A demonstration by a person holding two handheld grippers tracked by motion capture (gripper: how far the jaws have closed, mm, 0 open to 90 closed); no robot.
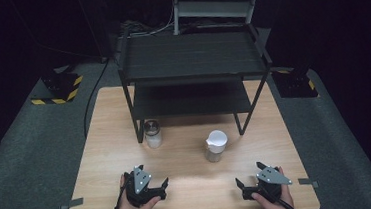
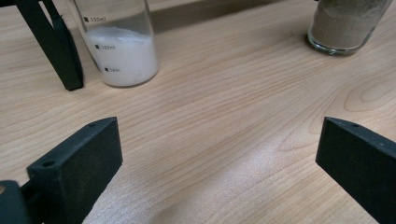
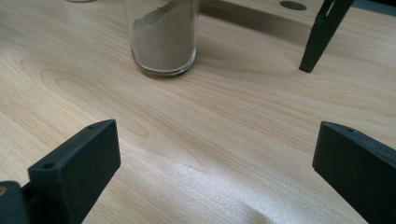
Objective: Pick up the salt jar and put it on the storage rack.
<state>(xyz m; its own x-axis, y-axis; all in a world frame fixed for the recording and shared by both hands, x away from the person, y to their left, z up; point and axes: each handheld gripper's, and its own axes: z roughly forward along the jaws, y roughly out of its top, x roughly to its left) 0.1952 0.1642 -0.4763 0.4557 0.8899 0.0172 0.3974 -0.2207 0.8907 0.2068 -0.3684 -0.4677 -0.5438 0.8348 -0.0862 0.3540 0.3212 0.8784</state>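
Note:
A glass jar of white powder [image 1: 152, 134] stands by the rack's front left leg; its printed volume marks are legible on the jar [image 2: 122, 49] in the left gripper view. A second glass with brown sand and a white spout top [image 1: 215, 145] stands mid-table, seen close as the sand glass [image 3: 163, 37]. My left gripper [image 1: 161, 189] rests near the table's front edge, open and empty, its jaws wide apart [image 2: 219, 163]. My right gripper [image 1: 245, 187] rests at the front right, also open with nothing between its jaws [image 3: 217, 163].
A black two-shelf metal rack [image 1: 191, 76] stands on the far half of the wooden table [image 1: 195, 184]; one leg [image 2: 58, 46] is beside the powder jar and another leg [image 3: 322, 35] is right of the sand glass. Bare wood lies between grippers and glasses.

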